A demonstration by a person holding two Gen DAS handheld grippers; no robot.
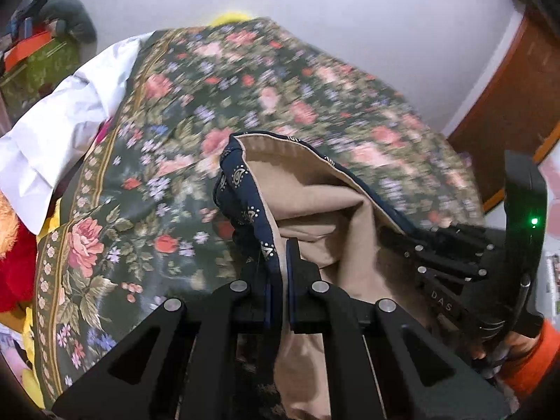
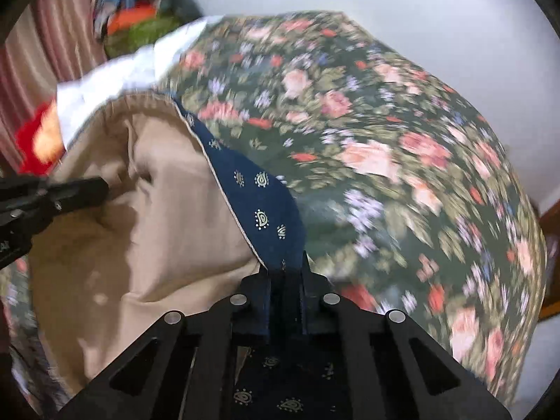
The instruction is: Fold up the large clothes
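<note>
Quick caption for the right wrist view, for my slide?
Right tongs shut on the navy garment, tan lining up, above the floral bedspread; left tongs grip its far edge.

The left wrist camera sat just behind the left gripper (image 1: 278, 266), looking forward and down along it over the bed with the dark green floral bedspread (image 1: 147, 161), very near the navy paisley garment with tan lining (image 1: 315, 189). The right wrist camera looked likewise from behind the right gripper (image 2: 285, 269), equally close. Both views shared the garment (image 2: 259, 189), the bedspread (image 2: 385, 133), the crumpled white cloth (image 1: 59, 122) (image 2: 122, 77) and the pale wall (image 1: 350, 17) (image 2: 420, 17); each showed the other gripper (image 1: 451, 248) (image 2: 70, 189) at its edge.
</note>
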